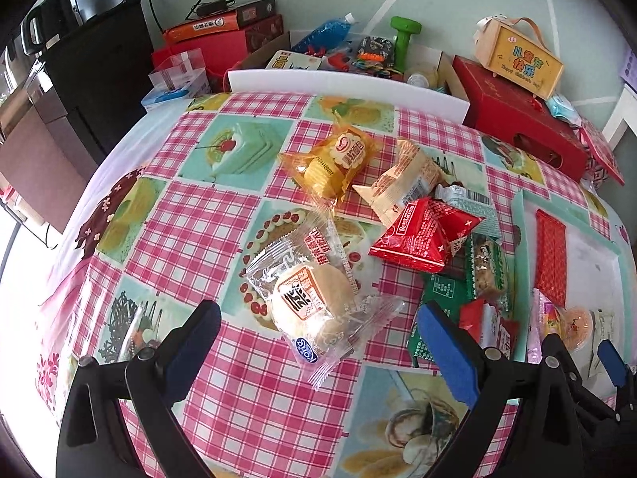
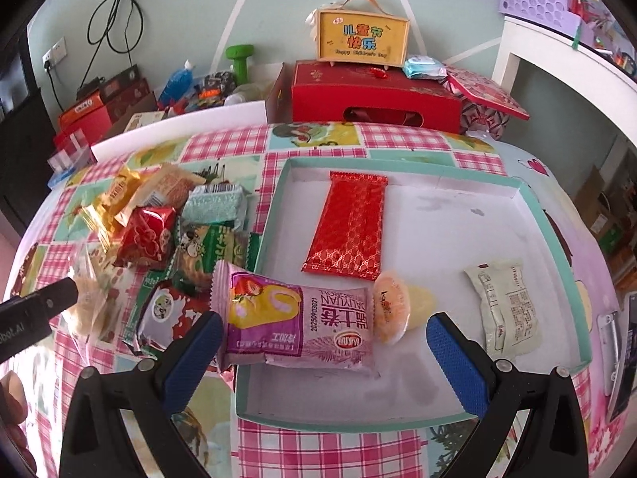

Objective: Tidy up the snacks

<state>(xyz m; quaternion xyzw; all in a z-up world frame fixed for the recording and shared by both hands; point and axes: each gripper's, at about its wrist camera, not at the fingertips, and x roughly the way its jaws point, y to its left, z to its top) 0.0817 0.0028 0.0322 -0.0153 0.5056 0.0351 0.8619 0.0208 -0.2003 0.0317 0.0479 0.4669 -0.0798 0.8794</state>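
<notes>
left gripper [image 1: 318,354]: jaws open wide, hovering over the counter [image 1: 223,207]; the clear-wrapped pastry [image 1: 314,298] lies between the pads, touching neither
right gripper [image 2: 324,358]: jaws open wide, low over the near-left corner of the tray [image 2: 406,424], gripping nothing
pink roll pack [image 2: 296,324]: between the right pads, its left end sticking out over the tray's left wall, the rest inside
jelly cup [image 2: 392,306]: in the tray, touching the pink pack's right end, at 1 o'clock from it
white sachet [image 2: 507,306]: flat in the tray at 3 o'clock, apart from the jelly cup
red foil bar [image 2: 346,225]: flat in the tray at 12 o'clock, its near right corner just beside the jelly cup
loose pile: left of the tray, on the counter, packs overlapping
red pillow pack [image 1: 422,235]: on top of the pile, at 1 o'clock from the pastry
green packs [image 1: 446,290]: under and beside the red pack, against the tray's left wall
beige pack [image 1: 406,179]: behind the red pack, touching it
yellow chip pack [image 1: 330,163]: 12 o'clock from the pastry, just beside the beige pack
far edge: red gift box [image 2: 374,97] at 12 o'clock with the yellow handled box [image 2: 362,38] on top
green dumbbell [image 1: 404,36]: at 12 o'clock behind the white foam strip [image 1: 342,85]
</notes>
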